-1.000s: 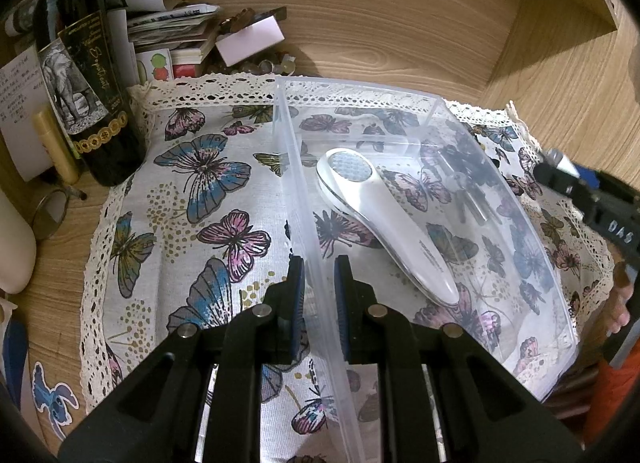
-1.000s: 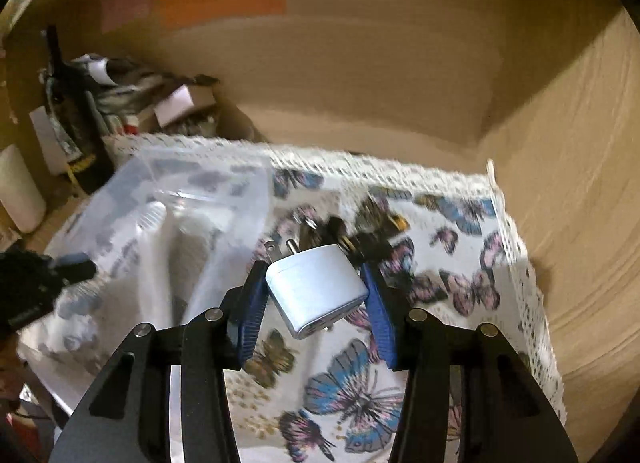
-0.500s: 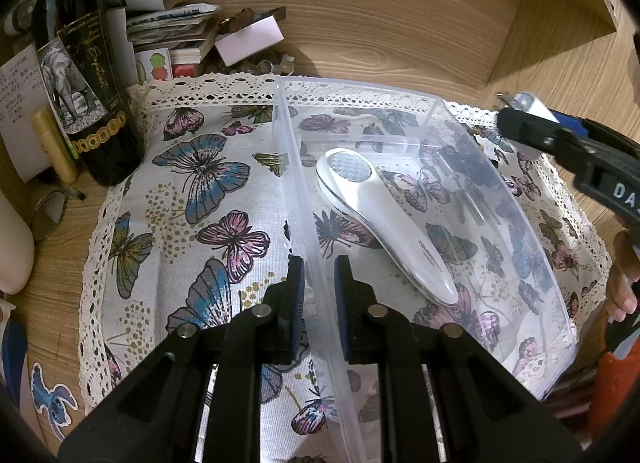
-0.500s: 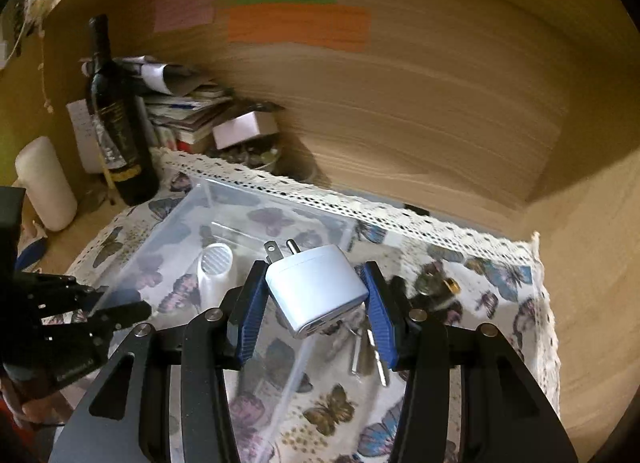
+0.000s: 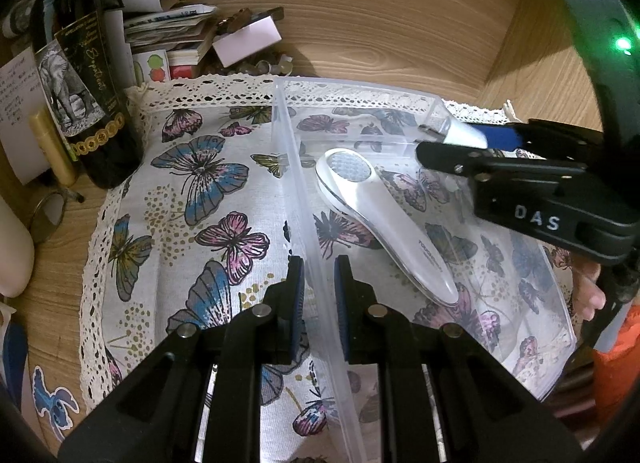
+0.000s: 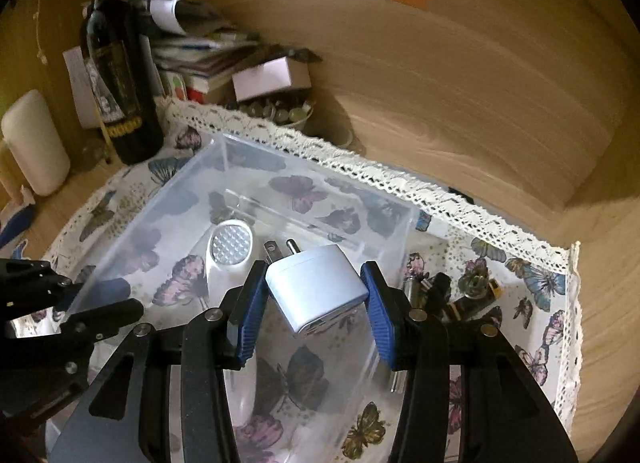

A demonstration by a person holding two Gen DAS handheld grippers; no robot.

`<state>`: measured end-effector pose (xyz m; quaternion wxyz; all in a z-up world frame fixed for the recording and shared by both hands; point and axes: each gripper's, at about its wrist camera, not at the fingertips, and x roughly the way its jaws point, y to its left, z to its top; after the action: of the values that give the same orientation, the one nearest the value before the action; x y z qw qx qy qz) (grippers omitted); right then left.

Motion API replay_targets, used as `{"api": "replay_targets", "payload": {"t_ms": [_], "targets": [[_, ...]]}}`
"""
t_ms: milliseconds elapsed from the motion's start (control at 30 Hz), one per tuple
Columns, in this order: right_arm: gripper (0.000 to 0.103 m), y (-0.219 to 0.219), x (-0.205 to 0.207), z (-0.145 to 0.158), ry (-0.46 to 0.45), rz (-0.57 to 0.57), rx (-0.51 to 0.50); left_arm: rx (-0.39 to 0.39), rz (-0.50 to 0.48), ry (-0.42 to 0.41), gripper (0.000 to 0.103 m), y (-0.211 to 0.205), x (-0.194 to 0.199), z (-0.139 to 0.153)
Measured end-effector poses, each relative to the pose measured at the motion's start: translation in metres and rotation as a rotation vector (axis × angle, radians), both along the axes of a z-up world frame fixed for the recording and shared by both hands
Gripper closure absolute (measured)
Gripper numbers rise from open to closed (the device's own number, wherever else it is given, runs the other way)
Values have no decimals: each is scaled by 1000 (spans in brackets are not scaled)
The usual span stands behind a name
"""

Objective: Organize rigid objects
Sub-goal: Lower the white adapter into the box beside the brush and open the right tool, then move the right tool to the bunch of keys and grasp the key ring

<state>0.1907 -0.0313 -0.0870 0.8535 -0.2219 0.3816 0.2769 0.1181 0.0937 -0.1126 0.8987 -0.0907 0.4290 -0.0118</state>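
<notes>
A clear plastic bin (image 5: 286,143) stands on a butterfly cloth (image 5: 192,191). My left gripper (image 5: 319,295) is shut on the bin's near-left wall, one pad inside and one outside. A white handheld device (image 5: 380,219) with a honeycomb head lies in the bin. My right gripper (image 6: 314,303) is shut on a white plug adapter (image 6: 316,287), prongs pointing away, and hovers over the bin (image 6: 320,187) just right of the device (image 6: 228,259). In the left wrist view the adapter (image 5: 466,134) shows above the bin's far right corner.
A dark wine bottle (image 5: 84,103), stacked papers and a white box (image 5: 246,41) crowd the back left. A white cylinder (image 6: 36,143) stands at the far left. Several small metal parts (image 6: 460,295) lie on the cloth right of the bin. Wooden walls close in at the back and right.
My right gripper has carried the adapter leftward from over the cloth to over the bin and rolled a little. The left gripper and the bin have stayed still.
</notes>
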Motion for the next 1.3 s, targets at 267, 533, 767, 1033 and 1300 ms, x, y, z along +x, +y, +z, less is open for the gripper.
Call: {"api": "replay_targets", "payload": {"t_ms": [267, 533, 767, 1033, 1300], "targets": [[59, 9, 8, -16, 73, 16, -71, 0, -1, -2, 88, -1, -1, 0], [59, 10, 8, -17, 77, 21, -72, 0, 0, -1, 88, -1, -1, 0], [59, 5, -1, -3, 36, 17, -37, 2, -1, 0, 88, 0, -1, 0], [54, -15, -13, 27, -30, -7, 47, 1, 0, 0, 88, -1, -1, 1], [46, -54, -21, 57, -138, -89, 100, 10, -1, -4, 88, -2, 0, 1]]}}
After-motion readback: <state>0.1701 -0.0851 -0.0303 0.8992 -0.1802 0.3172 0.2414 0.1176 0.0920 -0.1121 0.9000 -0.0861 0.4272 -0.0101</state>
